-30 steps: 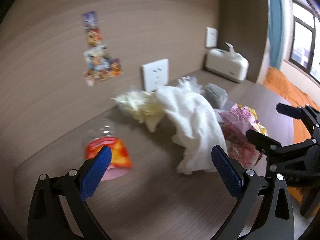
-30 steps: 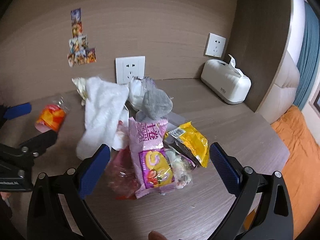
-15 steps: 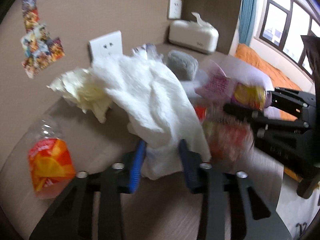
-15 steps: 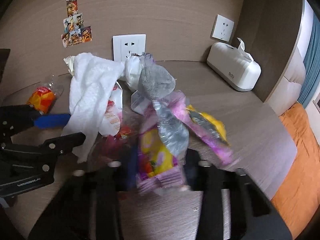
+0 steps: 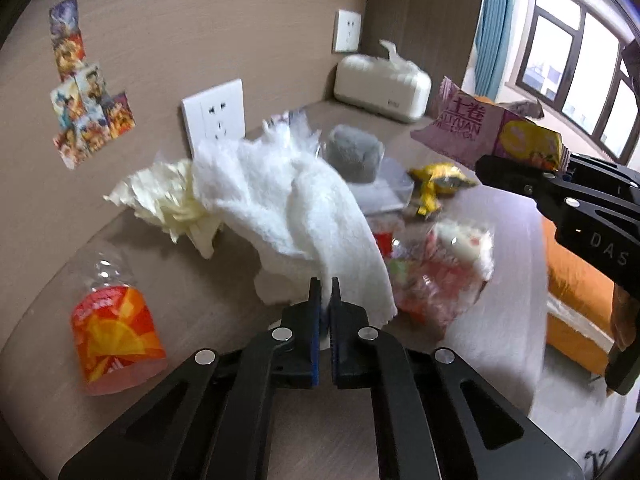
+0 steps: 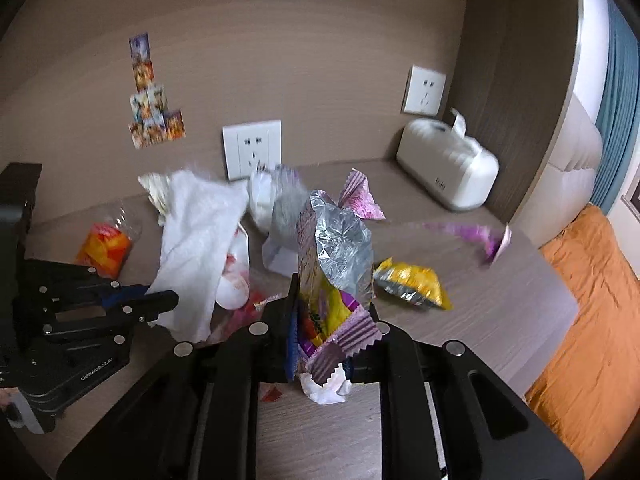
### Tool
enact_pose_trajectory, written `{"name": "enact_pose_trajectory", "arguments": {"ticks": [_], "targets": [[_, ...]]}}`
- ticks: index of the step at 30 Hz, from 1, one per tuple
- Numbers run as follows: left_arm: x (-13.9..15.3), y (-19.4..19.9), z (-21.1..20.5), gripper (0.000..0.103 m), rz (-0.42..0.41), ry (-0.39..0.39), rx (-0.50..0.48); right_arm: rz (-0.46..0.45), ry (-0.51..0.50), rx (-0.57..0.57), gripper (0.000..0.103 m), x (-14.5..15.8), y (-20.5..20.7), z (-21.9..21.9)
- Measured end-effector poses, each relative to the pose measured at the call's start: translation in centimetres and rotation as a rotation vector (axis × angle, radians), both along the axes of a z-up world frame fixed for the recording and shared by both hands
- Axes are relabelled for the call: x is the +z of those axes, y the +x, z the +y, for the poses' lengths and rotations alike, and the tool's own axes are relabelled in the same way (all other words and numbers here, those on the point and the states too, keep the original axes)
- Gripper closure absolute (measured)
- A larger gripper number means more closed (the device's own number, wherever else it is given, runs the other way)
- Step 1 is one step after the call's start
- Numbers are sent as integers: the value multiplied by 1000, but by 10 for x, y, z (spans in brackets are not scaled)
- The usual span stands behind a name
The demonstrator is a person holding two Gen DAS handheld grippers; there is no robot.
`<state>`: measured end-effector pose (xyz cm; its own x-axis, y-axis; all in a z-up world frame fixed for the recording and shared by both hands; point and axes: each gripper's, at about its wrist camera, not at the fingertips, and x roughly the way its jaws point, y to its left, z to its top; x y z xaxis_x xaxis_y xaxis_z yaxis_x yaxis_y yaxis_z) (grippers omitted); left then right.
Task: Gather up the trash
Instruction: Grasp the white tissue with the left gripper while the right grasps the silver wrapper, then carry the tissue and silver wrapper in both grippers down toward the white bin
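Both grabs made: left hand-held gripper (image 5: 325,300) clenched on the white paper towel (image 5: 296,216), right hand-held gripper (image 6: 320,344) grasping the pink snack wrapper (image 6: 332,264), a bin likely next.

L wrist cam is sitting low and close, looking along its fingers toward the wall socket (image 5: 213,113) from the left. R wrist cam is facing the same wall from further right. Both are sharing the tissue box (image 5: 382,84) (image 6: 450,174) and white towel (image 5: 296,216) (image 6: 196,240).
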<state>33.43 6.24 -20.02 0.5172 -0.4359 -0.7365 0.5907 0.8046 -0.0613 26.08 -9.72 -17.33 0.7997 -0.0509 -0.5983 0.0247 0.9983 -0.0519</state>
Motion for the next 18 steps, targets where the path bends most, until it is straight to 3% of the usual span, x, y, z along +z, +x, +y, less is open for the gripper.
{"name": "enact_pose_trajectory", "arguments": {"ticks": [11, 18], "targets": [[83, -18, 2, 100, -151, 2, 6, -105, 17, -7, 86, 55, -42, -4], [124, -44, -24, 100, -220, -30, -45, -155, 41, -42, 86, 79, -76, -19]]}}
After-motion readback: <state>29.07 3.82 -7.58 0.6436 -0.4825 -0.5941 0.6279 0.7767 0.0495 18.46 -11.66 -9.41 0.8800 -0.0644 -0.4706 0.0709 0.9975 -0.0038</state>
